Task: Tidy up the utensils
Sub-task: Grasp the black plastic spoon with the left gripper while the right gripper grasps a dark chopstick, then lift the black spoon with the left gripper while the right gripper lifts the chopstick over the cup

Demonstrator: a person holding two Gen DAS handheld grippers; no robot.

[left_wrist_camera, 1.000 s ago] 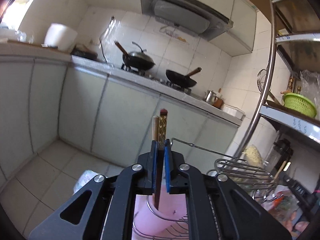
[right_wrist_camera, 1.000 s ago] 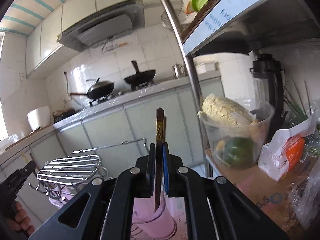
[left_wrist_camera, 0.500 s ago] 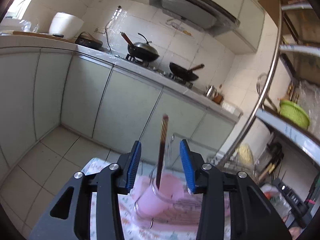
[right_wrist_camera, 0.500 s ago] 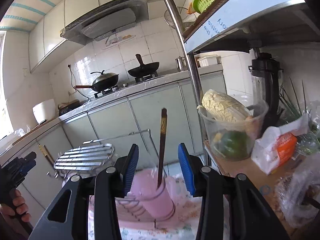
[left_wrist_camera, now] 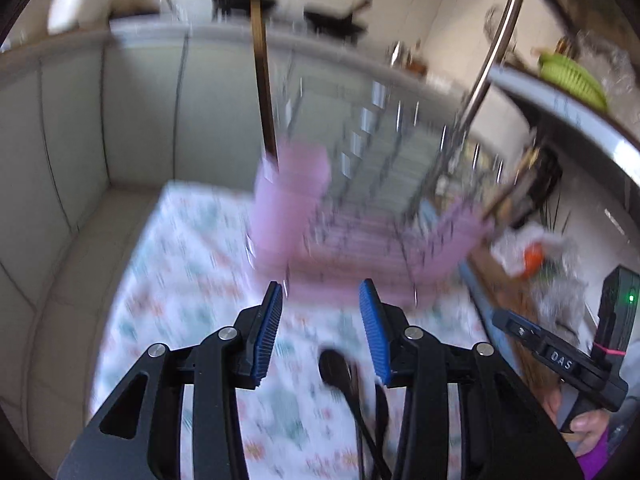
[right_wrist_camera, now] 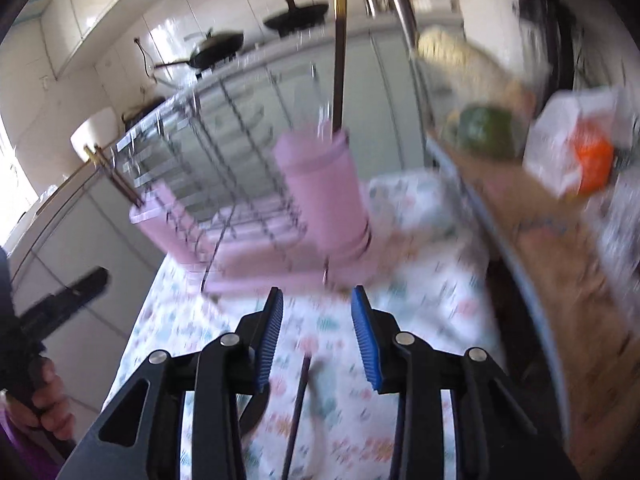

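— With both chopsticks let go a moment back, what now?
— Left gripper [left_wrist_camera: 320, 316] and right gripper [right_wrist_camera: 317, 316] wide open, holding nothing, pulled back near. Delivery done.
— And the chopstick [right_wrist_camera: 339, 56]?
— Standing upright in pink holder [right_wrist_camera: 320, 184], far side of rack [right_wrist_camera: 224, 136]. Dark, slim, gold-banded. Spoon [left_wrist_camera: 340, 372] lying near on cloth [left_wrist_camera: 180, 272], waiting.

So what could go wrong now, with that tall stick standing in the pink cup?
The chopstick stands far above the pink cup, leaning on its rim, so a bump might tip it out. The open right gripper and left gripper are close to the wire rack, and the pictures are blurred, so a fast swing might knock it. A dark spoon lies on the patterned cloth under the left gripper and could be pushed off.
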